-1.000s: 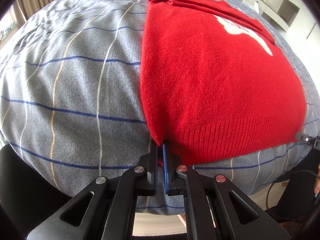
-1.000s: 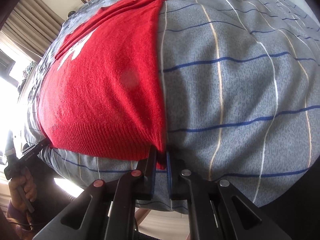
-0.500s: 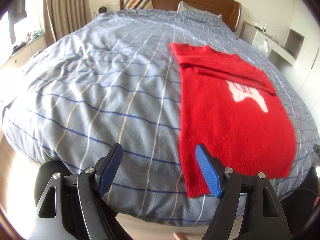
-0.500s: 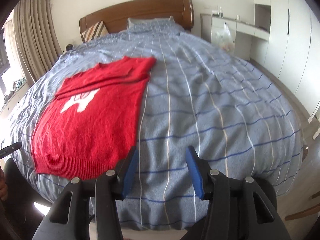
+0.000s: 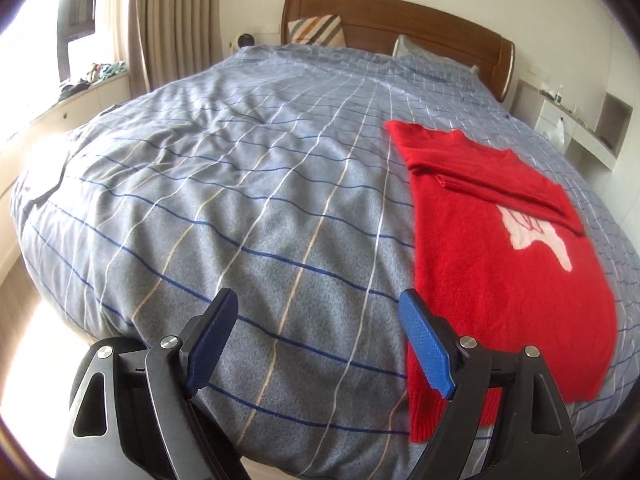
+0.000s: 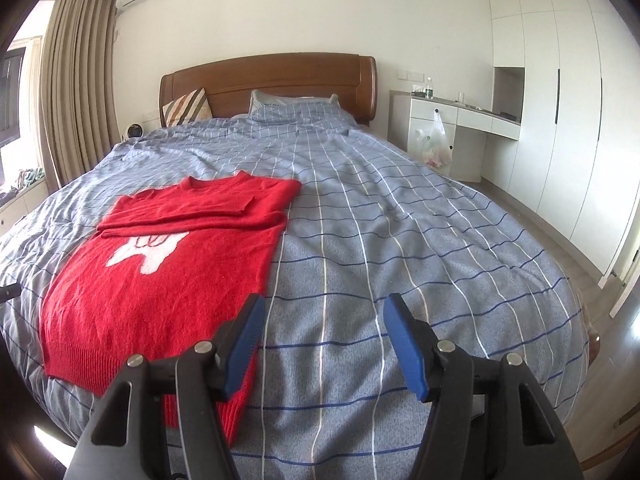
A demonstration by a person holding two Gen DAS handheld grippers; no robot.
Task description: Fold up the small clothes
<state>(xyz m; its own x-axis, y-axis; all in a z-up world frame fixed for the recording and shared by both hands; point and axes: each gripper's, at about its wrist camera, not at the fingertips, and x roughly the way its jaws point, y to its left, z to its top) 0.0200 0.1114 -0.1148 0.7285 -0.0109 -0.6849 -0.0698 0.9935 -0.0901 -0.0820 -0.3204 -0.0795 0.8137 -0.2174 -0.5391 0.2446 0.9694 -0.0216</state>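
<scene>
A red knit sweater (image 5: 500, 248) with a white figure lies flat on the bed, its sleeves folded across the chest. It also shows in the right wrist view (image 6: 160, 276). My left gripper (image 5: 320, 344) is open and empty, held above the bed's foot edge just left of the sweater's hem. My right gripper (image 6: 324, 344) is open and empty, just right of the sweater's hem corner.
The bed has a grey-blue checked duvet (image 5: 240, 200) and a wooden headboard (image 6: 280, 80) with pillows. Curtains (image 6: 76, 92) and a window sill stand on the left. A white desk (image 6: 460, 120) with a plastic bag and wardrobes stand on the right.
Both grippers let go of the sweater's hem corners, opened, and pulled back and up from the bed. The sweater now lies flat.
</scene>
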